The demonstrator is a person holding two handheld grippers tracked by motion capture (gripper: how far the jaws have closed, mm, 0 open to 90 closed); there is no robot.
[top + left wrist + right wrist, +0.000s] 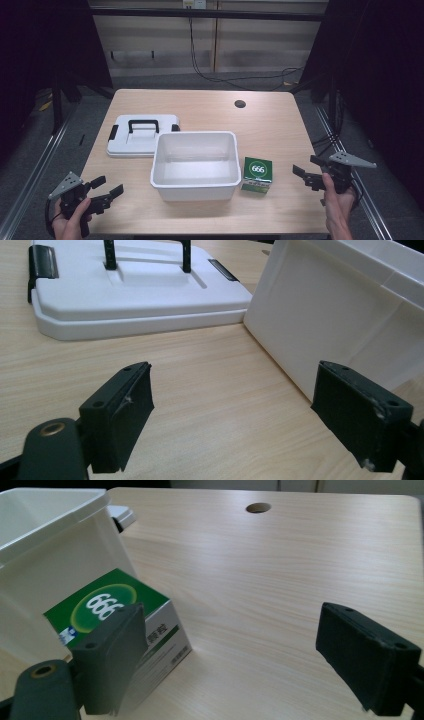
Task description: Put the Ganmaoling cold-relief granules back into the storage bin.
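My right gripper (pixel 306 174), jaws wide and empty, faces the small green-and-white cardboard box (pixel 257 175); probably light and crushable, so I'd pinch its side faces gently.

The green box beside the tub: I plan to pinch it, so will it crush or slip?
The green box looks like thin printed card, so probably light and crushable. Its flat sides should grip well. Pushed, it would likely slide, not roll.

Bin (pixel 195 186): stood mid-table (pixel 270 120).
Lid (pixel 142 134): lay behind-left of the bin, touching it.
Box (pixel 257 174): sat just right of the bin.
Left gripper (pixel 107 192), right gripper (pixel 306 172): at the near corners.
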